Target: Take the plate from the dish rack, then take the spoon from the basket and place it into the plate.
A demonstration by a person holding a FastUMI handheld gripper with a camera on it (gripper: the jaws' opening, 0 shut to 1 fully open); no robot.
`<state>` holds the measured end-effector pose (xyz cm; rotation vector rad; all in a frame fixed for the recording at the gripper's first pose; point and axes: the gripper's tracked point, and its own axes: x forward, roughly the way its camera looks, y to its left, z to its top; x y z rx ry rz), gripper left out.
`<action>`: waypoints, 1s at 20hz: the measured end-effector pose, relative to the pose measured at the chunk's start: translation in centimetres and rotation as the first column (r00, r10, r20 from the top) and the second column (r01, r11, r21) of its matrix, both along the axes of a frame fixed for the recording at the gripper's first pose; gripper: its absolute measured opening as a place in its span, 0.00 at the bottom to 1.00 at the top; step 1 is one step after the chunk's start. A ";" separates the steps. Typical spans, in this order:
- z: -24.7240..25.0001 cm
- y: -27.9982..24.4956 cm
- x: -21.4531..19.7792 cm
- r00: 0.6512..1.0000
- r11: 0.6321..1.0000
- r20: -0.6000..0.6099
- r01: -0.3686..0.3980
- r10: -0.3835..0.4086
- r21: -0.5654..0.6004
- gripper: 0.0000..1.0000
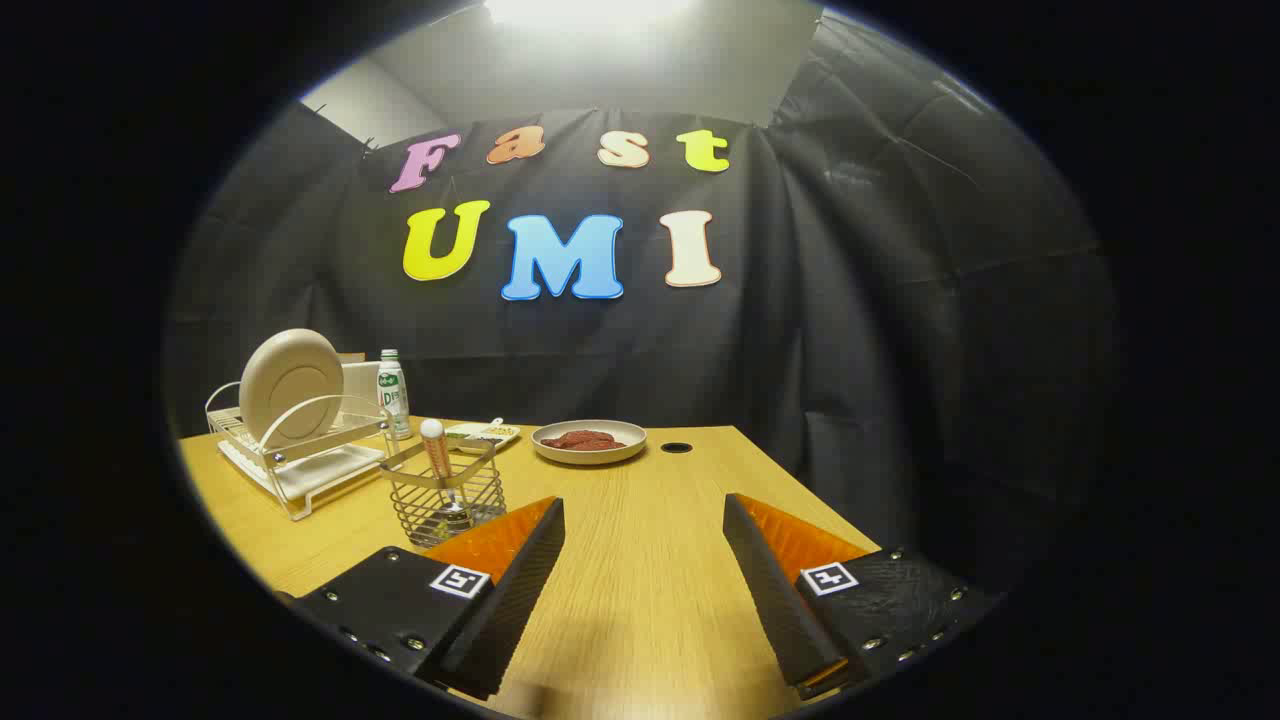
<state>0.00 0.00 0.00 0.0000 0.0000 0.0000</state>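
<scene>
A beige plate (290, 385) stands on edge in a white wire dish rack (300, 460) at the table's far left. Just right of the rack, a wire basket (447, 500) holds a spoon (436, 450) upright, its pale handle end sticking out on top. My gripper (645, 540) hovers open above the wooden table, with bare tabletop between its fingers. The basket sits just beyond the left finger (520, 570); the rack is farther left and beyond.
A shallow bowl (588, 441) with reddish food sits ahead of the fingers at the table's far side. A small bottle (393, 392) and a low white dish (482, 434) stand behind the basket. A cable hole (677, 447) lies near the bowl. The table edge (800, 500) runs along the right.
</scene>
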 end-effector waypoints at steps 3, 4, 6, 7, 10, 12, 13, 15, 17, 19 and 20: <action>0.1 -0.1 1.2 1.000 1.000 0.005 0.004 -0.004 0.005 0.98; 0.4 -0.2 2.1 1.000 1.000 0.008 0.005 -0.005 0.003 0.98; 0.3 -0.1 4.0 1.000 1.000 0.001 0.008 -0.008 0.002 0.98; 0.3 -0.3 4.7 1.000 1.000 0.002 0.012 -0.012 0.002 0.98; 1.2 -1.0 6.7 0.999 0.999 0.027 0.047 -0.047 -0.003 0.98; 1.7 -1.3 7.8 0.997 0.997 0.024 0.069 -0.070 0.017 0.98; 1.9 -1.6 7.9 0.996 0.996 0.014 0.087 -0.087 0.009 0.98; 3.4 -2.2 7.1 0.991 0.991 0.002 0.131 -0.131 -0.028 0.98; 5.6 -2.7 5.2 0.983 0.981 0.008 0.185 -0.185 -0.058 0.98; 7.7 -2.6 2.8 0.971 0.969 0.006 0.238 -0.238 -0.069 0.98; 8.8 -2.3 1.4 0.965 0.962 0.002 0.263 -0.264 -0.072 0.98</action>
